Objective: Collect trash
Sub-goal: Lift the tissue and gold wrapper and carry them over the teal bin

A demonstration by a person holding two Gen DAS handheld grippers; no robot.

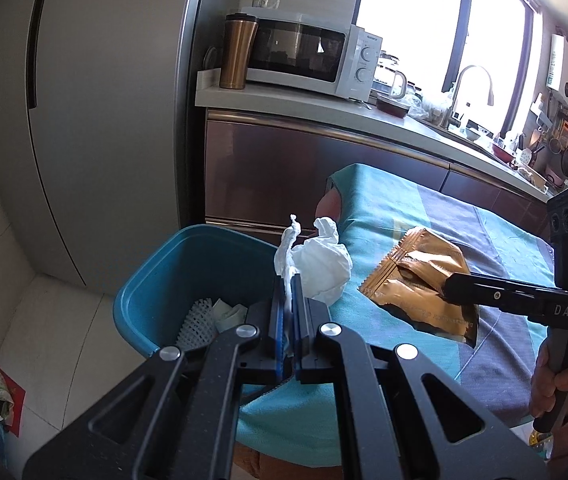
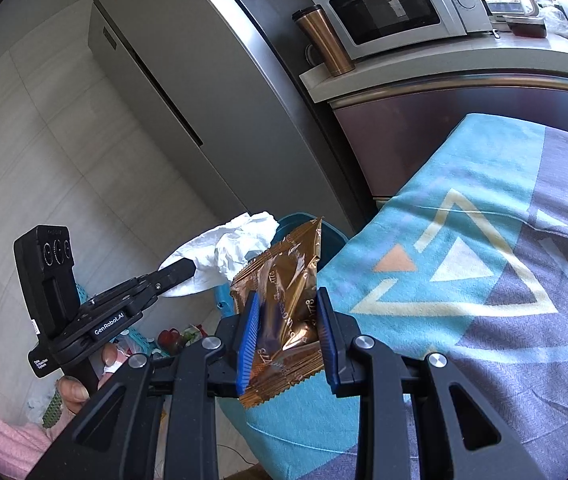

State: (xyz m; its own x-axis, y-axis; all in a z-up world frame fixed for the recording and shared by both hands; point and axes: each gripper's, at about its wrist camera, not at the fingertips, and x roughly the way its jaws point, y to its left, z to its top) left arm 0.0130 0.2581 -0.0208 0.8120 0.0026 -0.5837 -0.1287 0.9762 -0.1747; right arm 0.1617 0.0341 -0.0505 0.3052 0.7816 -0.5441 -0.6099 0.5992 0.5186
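Right wrist view: right gripper (image 2: 287,336) clamping gold wrapper (image 2: 284,296) upright, left gripper (image 2: 182,270) pinching tissue (image 2: 240,246)

Right gripper (image 2: 287,336) jaws clamp gold wrapper (image 2: 284,292) – left gripper (image 2: 182,270) pinches tissue (image 2: 232,248) (blue bin (image 2: 331,236) behind).

A white microwave (image 1: 315,60) and copper tumbler (image 1: 238,52) stand beside the grey fridge (image 1: 104,120).

Home kitchen prob.: microwave (image 1: 315,60), fridge (image 1: 96,120), faucet (image 1: 471,84).
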